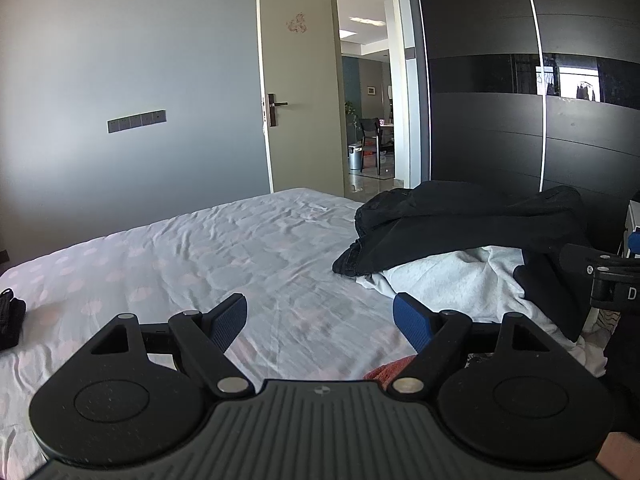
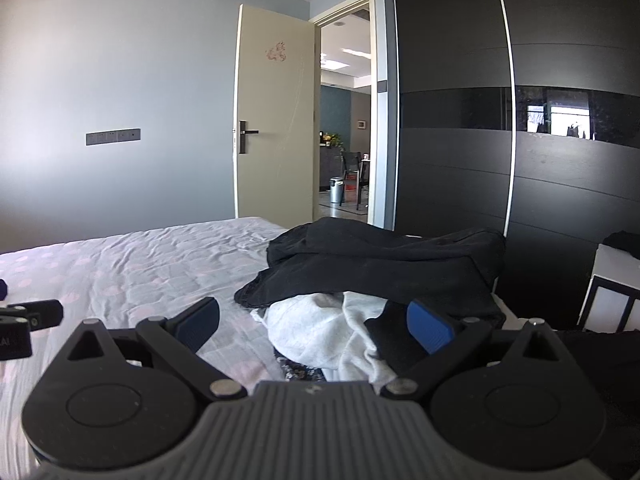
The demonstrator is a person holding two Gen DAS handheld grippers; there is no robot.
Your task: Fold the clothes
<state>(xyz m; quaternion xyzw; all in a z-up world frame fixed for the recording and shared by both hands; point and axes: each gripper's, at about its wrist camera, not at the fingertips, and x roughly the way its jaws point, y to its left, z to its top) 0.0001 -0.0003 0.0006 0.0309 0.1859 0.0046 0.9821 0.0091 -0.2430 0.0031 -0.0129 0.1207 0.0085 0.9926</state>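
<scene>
A pile of clothes lies on the bed's right side: black garments (image 1: 460, 224) (image 2: 380, 256) on top of a white garment (image 1: 452, 280) (image 2: 320, 328). A bit of orange-red cloth (image 1: 390, 372) shows by my left gripper's right finger. My left gripper (image 1: 320, 320) is open and empty, above the bedsheet (image 1: 200, 248) just left of the pile. My right gripper (image 2: 316, 320) is open and empty, hovering over the white garment. The right gripper also shows at the left wrist view's right edge (image 1: 608, 276).
The bed has a wrinkled white sheet with pale pink dots (image 2: 120, 264). A small black item (image 1: 10, 320) lies at its left edge. A dark wardrobe (image 1: 520, 100) stands right behind the pile. An open door (image 1: 296, 88) leads to another room.
</scene>
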